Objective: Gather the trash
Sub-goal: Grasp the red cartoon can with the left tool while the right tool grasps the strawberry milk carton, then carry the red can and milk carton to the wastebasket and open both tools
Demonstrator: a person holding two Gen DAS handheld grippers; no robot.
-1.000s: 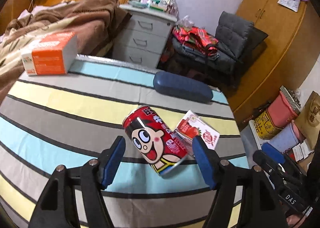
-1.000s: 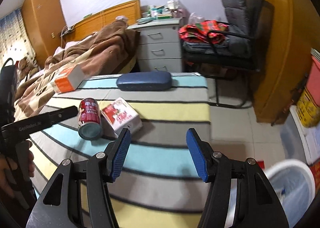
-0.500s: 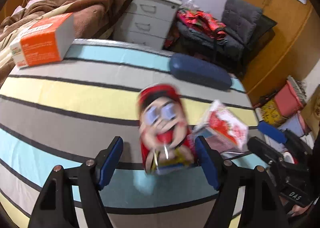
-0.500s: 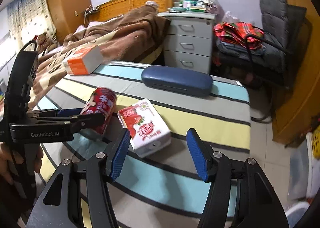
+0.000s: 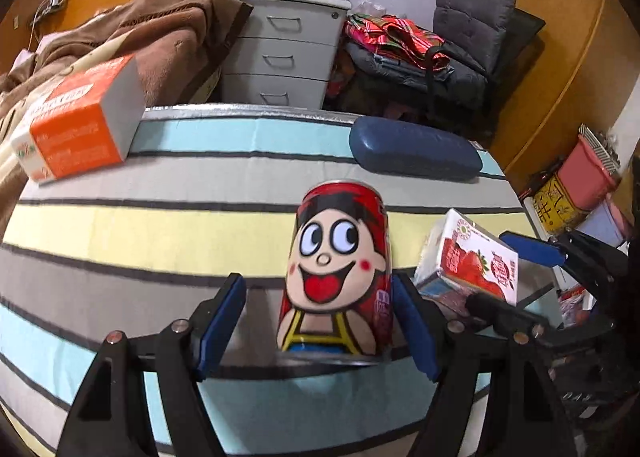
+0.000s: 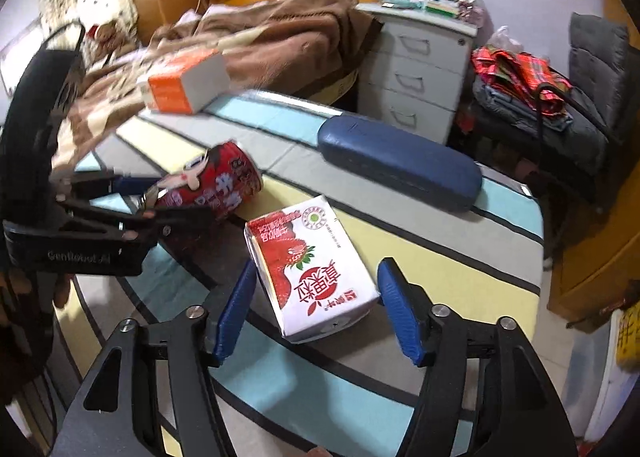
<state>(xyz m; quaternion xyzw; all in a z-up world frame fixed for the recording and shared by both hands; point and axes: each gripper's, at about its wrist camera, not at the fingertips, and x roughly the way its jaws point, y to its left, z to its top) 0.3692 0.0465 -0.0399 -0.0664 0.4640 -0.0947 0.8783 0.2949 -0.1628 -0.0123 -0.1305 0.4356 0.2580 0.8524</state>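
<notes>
Trash uncollected so far: red cartoon-face drink can (image 5: 336,277) on its side on striped table mat (image 5: 120,225), between wide jaws of left gripper (image 5: 316,321), one pad touching, no squeeze. White strawberry milk carton (image 6: 312,269) flat beside it, between just-widened jaws of right gripper (image 6: 316,313), ungripped. Both pickups ahead.

Even, fairly bright indoor light fills both views; dark vignettes round off the corners, and fisheye bowing curves the striped blue, yellow and grey tablecloth (image 5: 120,225); the right-wrist view is smeared by motion blur, worst on the brown blanket (image 6: 280,45); a soft shadow lies under the red cartoon-face drink can (image 5: 338,277).
</notes>
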